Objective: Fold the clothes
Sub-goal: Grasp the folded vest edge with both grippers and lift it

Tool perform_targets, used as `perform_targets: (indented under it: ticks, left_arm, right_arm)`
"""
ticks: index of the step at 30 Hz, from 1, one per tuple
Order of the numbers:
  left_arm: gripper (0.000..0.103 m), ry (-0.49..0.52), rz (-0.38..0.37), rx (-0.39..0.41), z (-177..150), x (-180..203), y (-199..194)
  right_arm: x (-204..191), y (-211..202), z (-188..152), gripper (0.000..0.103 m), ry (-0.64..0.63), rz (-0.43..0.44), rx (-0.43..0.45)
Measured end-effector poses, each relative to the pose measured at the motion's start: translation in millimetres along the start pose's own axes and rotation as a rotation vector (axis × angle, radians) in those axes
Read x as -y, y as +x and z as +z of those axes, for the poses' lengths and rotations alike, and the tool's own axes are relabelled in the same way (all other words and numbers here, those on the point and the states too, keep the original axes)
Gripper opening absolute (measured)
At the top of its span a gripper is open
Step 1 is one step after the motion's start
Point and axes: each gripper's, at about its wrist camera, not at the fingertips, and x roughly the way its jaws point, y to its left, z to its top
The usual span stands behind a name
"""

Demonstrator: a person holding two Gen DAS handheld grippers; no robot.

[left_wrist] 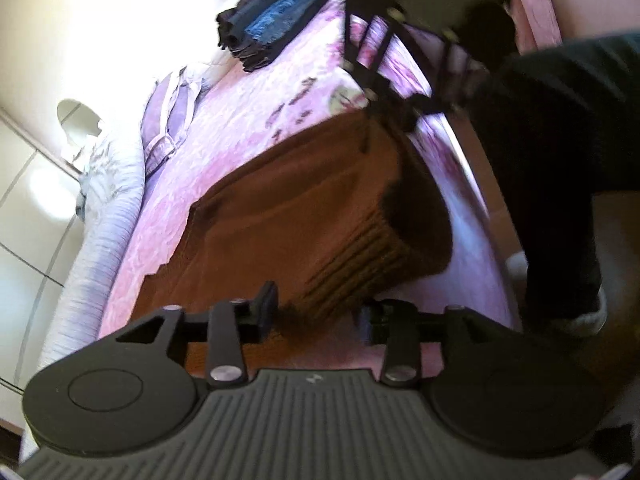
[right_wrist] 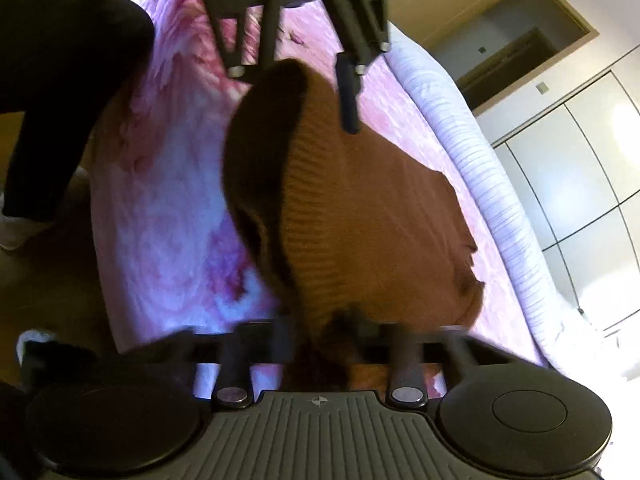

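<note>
Left gripper (left_wrist: 316, 312): jaws partly apart, ribbed hem of brown sweater (left_wrist: 288, 216) lying between them. Pads not plainly pressing on the knit in the left wrist view; the right wrist view shows one finger lying along the cloth, so no firm pinch confirmed. Grip on this side judged loose at best.

Right gripper (right_wrist: 320, 336): jaws drawn close together, clamped on a bunch of the same hem. Blurred in its own view, but cloth visibly gathered between the fingers (right_wrist: 362, 330). Seen from the left wrist, this gripper meets the far end of the raised edge.

Sweater spread on a pink floral bedcover (left_wrist: 248, 128), most of the body lying flat. Ribbed hem lifted off the cover and curling over, dark inner face showing beneath. Edge taken near both corners, probably to carry it across level and lay it down without a skew. Judged step: a fold of the hem end over the body, in hand, not yet laid.

Further out: a pile of folded dark and blue garments (left_wrist: 272, 28) near the far end of the bed, well apart from the sweater; likely the place for finished items. A pale lilac garment (left_wrist: 172, 120) lying loose by the bed's edge, apparently awaiting its turn. Person's dark-trousered leg (right_wrist: 60, 72) standing just beside the bed.

Risk noted: uneven hold at the two ends could let the hem sag on the left side.
</note>
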Motion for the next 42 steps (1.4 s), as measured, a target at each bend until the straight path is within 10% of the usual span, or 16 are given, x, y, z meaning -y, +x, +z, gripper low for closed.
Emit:
perform_targets:
  ticks: [9, 13, 22, 27, 33, 42]
  left_arm:
    - [0.064, 0.155, 0.157, -0.009, 8.7, 31.9, 15.5]
    - [0.018, 0.101, 0.15, -0.044, 13.6, 19.2, 27.7]
    - [0.011, 0.001, -0.03, -0.006, 34.0, 14.1, -40.4]
    - [0.012, -0.172, -0.191, 0.068, 43.0, 17.2, -89.9]
    - [0.012, -0.403, -0.177, 0.154, 40.7, -39.3, -112.3]
    - [0.016, -0.764, -0.111, 0.123, 1.3, -185.2, -34.4]
  right_arm:
    - [37.3, -30.7, 13.5, 0.01, 0.099, -0.037, 0.046]
    - [45.8, -36.7, 18.1, 0.01, 0.087, -0.048, 0.04]
    - [24.8, -78.6, 19.7, 0.01, 0.089, 0.012, 0.022]
    - [9.8, -143.1, 33.3, 0.01, 0.057, 0.103, 0.003]
    - [41.2, -180.4, 50.0, 0.01, 0.021, 0.058, 0.018]
    - [176.4, -81.8, 72.3, 0.01, -0.006, -0.014, 0.026]
